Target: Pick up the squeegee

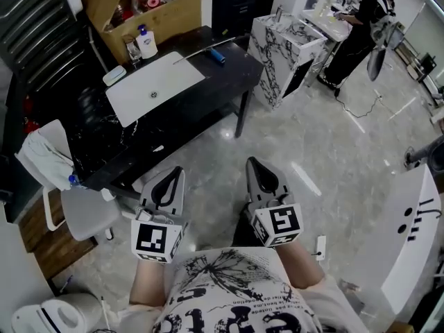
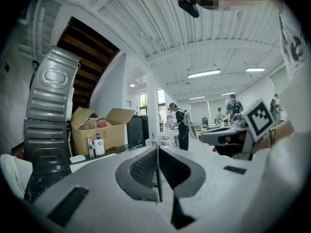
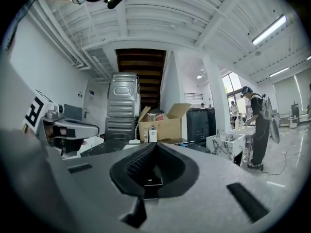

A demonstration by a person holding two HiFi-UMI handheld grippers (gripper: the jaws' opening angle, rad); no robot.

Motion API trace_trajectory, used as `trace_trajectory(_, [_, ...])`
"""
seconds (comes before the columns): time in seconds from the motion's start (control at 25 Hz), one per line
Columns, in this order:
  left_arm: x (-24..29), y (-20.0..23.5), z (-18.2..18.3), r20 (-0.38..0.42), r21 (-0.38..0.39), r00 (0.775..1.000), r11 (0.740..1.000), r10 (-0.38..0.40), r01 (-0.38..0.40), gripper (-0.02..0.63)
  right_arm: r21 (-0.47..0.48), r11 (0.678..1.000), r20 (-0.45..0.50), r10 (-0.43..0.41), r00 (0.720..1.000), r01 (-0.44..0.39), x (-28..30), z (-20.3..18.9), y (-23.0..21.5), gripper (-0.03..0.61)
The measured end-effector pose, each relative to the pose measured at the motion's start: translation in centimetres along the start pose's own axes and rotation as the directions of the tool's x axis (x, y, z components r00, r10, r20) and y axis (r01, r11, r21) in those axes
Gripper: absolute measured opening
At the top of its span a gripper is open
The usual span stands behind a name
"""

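Observation:
The squeegee (image 1: 210, 51), a long thin pale blade with a blue handle, lies at the far right end of the black table (image 1: 236, 71) in the head view. Both grippers hang low in front of the person, over the grey floor and well short of the table. My left gripper (image 1: 176, 173) is shut with nothing in it; its jaws meet in a thin line in the left gripper view (image 2: 157, 154). My right gripper (image 1: 252, 162) is also shut and empty, and its dark pads touch in the right gripper view (image 3: 154, 148).
A white panel (image 1: 156, 85), a soap bottle (image 1: 146, 43) and an open cardboard box (image 1: 149, 9) sit on or behind the table. A white chair (image 1: 87, 214) with a cloth stands at left. A marble-patterned cabinet (image 1: 284, 50) and a person (image 1: 357, 33) are at far right.

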State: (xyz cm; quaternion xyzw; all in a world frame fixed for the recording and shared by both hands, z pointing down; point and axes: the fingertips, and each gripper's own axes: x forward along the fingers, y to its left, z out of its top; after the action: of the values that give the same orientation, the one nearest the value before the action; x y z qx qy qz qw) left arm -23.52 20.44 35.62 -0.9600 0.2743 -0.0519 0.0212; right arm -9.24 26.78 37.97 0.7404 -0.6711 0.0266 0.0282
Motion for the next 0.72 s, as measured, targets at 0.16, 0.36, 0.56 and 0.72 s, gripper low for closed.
trace_trajectory(0.16, [5.9, 0.8, 0.4, -0.005, 0.000, 0.997, 0.997, 0.082, -0.082, 0.012, -0.001, 0.998, 0.004, 0.070, 0.998, -0.070, 5.2, 0.2, -4.8, -0.008])
trace_trajectory(0.36, [14.7, 0.8, 1.2, 0.013, -0.013, 0.986, 0.986, 0.164, -0.164, 0.012, -0.012, 0.983, -0.010, 0.184, 0.983, -0.184, 11.7, 1.4, -11.8, -0.008])
trace_trajectory(0.56, [22.1, 0.9, 2.8, 0.017, -0.037, 0.963, 0.963, 0.269, -0.268, 0.012, -0.073, 0.955, -0.026, 0.287, 0.958, -0.288, 17.2, 2.5, -17.7, -0.008])
trace_trajectory(0.72, [26.3, 1.0, 2.2, -0.011, -0.039, 0.955, 0.955, 0.295, -0.296, 0.012, -0.078, 0.943, -0.059, 0.321, 0.945, -0.325, 21.2, 2.0, -21.1, -0.008])
